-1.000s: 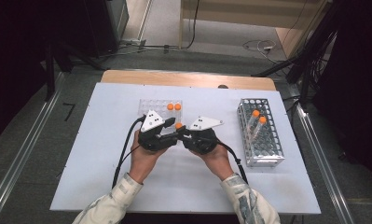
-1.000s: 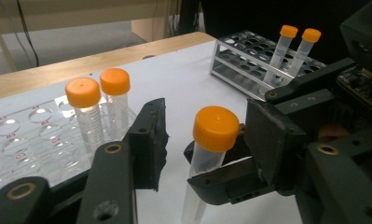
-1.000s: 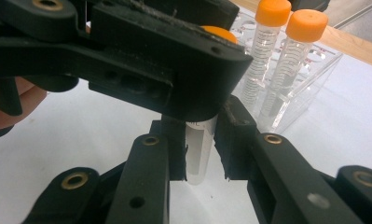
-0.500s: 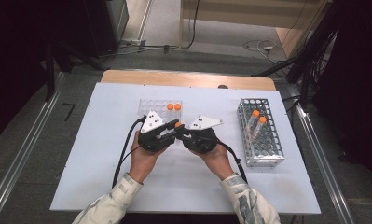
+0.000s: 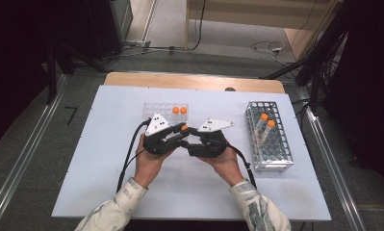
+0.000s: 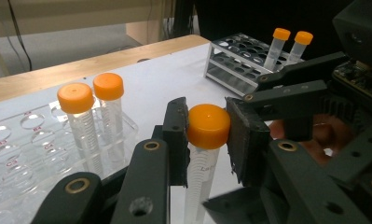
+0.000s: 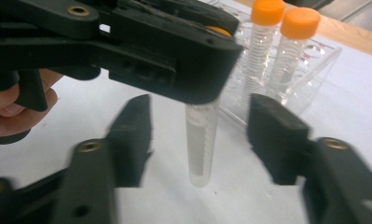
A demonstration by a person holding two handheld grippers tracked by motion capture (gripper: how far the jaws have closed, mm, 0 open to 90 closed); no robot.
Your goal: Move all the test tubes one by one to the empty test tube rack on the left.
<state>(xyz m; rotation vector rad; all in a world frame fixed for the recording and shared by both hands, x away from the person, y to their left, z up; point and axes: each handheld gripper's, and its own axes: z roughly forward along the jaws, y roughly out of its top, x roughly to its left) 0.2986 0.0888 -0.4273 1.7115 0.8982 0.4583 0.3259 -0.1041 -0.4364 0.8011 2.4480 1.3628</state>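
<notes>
A clear tube with an orange cap [image 6: 208,126] stands upright mid-table between my two hands. My left gripper [image 6: 207,127] is shut on the cap, one pad on each side. In the high view the left gripper [image 5: 182,129] meets the right gripper [image 5: 191,140] over the white board. My right gripper [image 7: 200,126] has just been opening. Its jaws now stand apart on either side of the tube's body [image 7: 201,140] without touching it.
A clear plastic rack [image 5: 156,109] behind the hands holds two orange-capped tubes [image 5: 179,110]. A metal wire rack [image 5: 271,147] at the right holds two more tubes [image 5: 265,120]. The white board [image 5: 98,159] lies on a wooden table [image 5: 132,79].
Both hands have stayed in place mid-table with the tube between the grippers. From above, the small jaw movements barely show.
</notes>
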